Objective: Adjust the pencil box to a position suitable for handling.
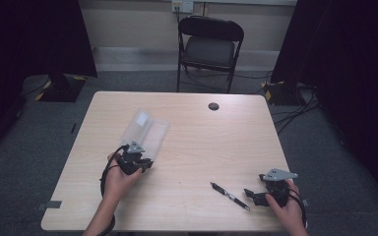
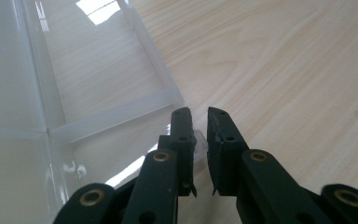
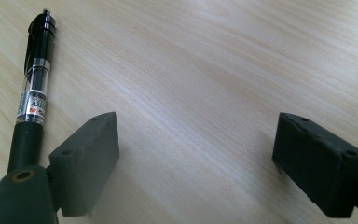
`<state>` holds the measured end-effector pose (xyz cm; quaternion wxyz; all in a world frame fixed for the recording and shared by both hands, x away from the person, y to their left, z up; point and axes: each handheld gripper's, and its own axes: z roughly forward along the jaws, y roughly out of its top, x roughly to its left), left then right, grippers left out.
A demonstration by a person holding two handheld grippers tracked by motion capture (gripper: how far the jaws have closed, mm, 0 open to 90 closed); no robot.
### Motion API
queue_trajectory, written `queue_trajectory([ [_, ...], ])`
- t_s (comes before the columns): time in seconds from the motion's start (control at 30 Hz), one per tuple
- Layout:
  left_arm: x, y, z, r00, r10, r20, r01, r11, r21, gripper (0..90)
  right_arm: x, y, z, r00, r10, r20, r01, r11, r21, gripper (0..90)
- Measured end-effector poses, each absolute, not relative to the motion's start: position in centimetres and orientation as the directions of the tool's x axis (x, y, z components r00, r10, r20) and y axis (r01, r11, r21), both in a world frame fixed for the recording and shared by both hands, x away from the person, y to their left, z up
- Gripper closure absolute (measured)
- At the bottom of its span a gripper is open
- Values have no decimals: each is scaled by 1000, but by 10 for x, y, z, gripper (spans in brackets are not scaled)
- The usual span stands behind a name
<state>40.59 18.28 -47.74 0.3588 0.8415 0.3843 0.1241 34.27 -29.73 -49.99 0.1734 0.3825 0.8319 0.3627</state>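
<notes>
Forearms enter the high view from the bottom edge. Left claw (image 1: 142,158) sits at the near end of a clear plastic case (image 1: 144,129), which lies open on the worktop (image 1: 202,142) left of centre. Right claw (image 1: 252,195) rests near the front right corner, just beside a black pen (image 1: 230,195) lying flat and apart from the case. A folding chair (image 1: 209,46) stands beyond the worktop.

Left gripper view: left claw (image 2: 199,122) is closed on a small tab at the edge of the case (image 2: 93,93), jaws nearly together with the thin plastic between them. Judgement: the case is light, thin-walled and glossy, so likely slippery and flexible; a pinch at one tab may let it twist or slide. Hold at the rim near a corner is sounder.

Right gripper view: right claw (image 3: 196,154) stands wide open on bare wood, holding nothing. Pen (image 3: 32,93) lies just outside one jaw. Judgement: the pen is light, stiff and apt to roll; grip across the rubber barrel.
</notes>
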Motion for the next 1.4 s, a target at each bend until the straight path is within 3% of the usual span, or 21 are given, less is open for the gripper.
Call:
queue_trajectory([
  [0.2, 400, 175, -476, 718, 694, -45, 525, -499, 690, 816, 343, -297, -500, -648, 762, -11, 511, 445, 736, 136],
  [0.37, 396, 173, -478, 690, 718, -93, 555, -442, 704, 810, 343, -297, -500, -647, 763, -12, 511, 445, 736, 136],
  [0.57, 399, 172, -477, 661, 744, -102, 586, -427, 689, 717, 343, -297, -500, -648, 762, -11, 511, 445, 736, 136],
  [0.7, 401, 169, -476, 658, 749, -71, 579, -444, 684, 705, 343, -297, -500, -648, 762, -10, 511, 444, 736, 137],
  [0.83, 404, 165, -478, 640, 761, -101, 601, -414, 684, 673, 343, -297, -500, -646, 763, -12, 511, 445, 736, 137],
  [1.03, 407, 163, -483, 654, 752, -83, 594, -443, 672, 778, 343, -297, -500, -646, 763, -12, 510, 444, 736, 136],
  [1.4, 406, 159, -481, 674, 734, -81, 582, -461, 670, 818, 343, -297, -500, -647, 762, -11, 510, 445, 736, 136],
])
